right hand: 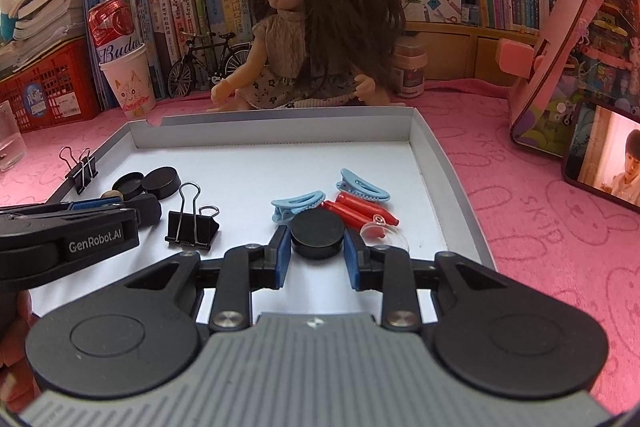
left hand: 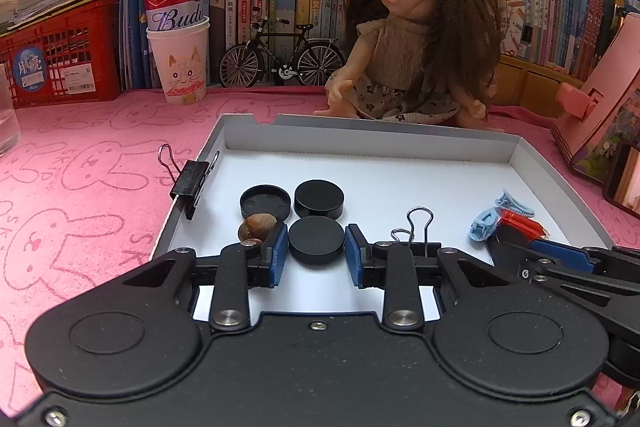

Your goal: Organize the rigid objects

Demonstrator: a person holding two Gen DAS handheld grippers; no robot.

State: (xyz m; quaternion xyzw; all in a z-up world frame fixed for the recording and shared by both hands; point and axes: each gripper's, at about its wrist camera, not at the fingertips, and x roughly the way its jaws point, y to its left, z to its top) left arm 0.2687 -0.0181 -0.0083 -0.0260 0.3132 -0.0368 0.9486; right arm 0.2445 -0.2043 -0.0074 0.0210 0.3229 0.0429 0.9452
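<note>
2 hand-held grippers (left hand: pixel 316 253) (right hand: pixel 316 249) each clamping a black disc (left hand: pixel 316 239) (right hand: pixel 317 233), white tray (left hand: pixel 400 143)

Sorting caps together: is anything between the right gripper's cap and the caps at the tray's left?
Yes. The binder clip and the left gripper, itself holding a cap, lie between the right gripper's cap and that group.

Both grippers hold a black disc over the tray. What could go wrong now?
1. The left gripper and its disc sit close to two discs and a nut; moving may knock them.
2. The right gripper, with its disc, is near a clear suction cup and blue clip; it may push them.
</note>
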